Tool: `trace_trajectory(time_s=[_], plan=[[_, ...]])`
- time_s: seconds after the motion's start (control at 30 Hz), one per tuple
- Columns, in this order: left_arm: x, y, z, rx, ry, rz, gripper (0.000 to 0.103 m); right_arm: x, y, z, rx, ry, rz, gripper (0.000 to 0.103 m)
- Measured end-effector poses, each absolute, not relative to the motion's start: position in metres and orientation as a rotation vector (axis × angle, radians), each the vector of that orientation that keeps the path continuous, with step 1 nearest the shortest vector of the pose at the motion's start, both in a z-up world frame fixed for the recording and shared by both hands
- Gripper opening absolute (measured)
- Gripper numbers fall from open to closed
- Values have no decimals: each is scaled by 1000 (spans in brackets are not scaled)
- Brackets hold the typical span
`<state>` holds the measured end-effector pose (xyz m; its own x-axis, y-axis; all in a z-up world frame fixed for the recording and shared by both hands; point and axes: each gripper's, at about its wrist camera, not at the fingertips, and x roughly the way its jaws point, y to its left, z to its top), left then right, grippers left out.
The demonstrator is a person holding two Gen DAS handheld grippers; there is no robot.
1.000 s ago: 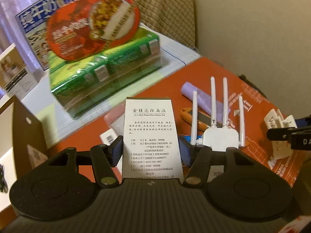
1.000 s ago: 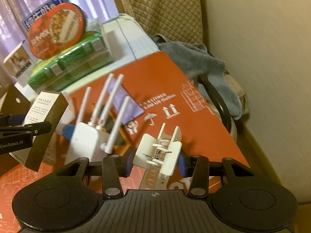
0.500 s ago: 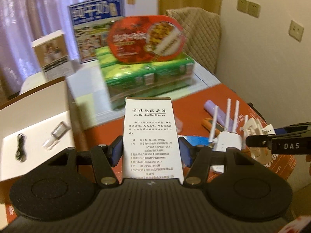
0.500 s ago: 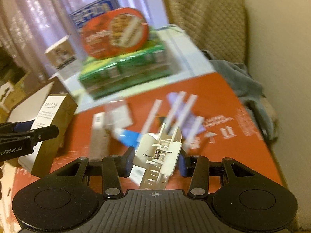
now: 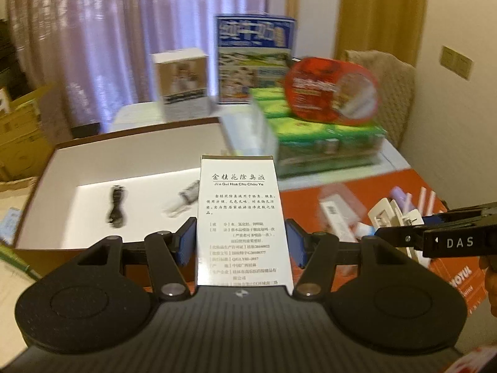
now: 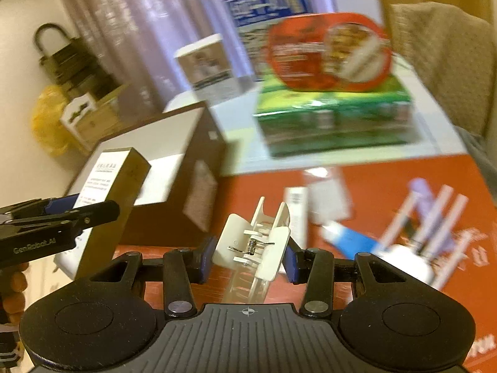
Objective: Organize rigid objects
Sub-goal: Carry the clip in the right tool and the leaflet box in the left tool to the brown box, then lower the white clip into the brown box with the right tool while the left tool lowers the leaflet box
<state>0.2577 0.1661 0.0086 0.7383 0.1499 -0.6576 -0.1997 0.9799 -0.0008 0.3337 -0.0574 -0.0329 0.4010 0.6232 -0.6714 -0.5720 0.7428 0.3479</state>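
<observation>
The left tool clamps a tall white printed carton between its blue pads, held upright just in front of the open brown box. The right tool grips a white spring clip, held above the red sheet on the counter, right of that box. A black cable lies inside the box.
</observation>
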Motion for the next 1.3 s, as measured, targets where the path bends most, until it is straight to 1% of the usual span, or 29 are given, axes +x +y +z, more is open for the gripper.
trace_trajectory(time_s=[0.37,0.73,1.07,1.3], plan=[[239,238,22,-109,682,313,56,334,40,-19,21,847,930,42],[262,300,23,-94,682,366,56,352,119,-17,-1,825,974,42],[291,351,-2,-91,752,400,56,372,172,-30,-36,848,948,42],[305,377,-28,-108,817,420,56,382,201,-50,-77,904,930,42]])
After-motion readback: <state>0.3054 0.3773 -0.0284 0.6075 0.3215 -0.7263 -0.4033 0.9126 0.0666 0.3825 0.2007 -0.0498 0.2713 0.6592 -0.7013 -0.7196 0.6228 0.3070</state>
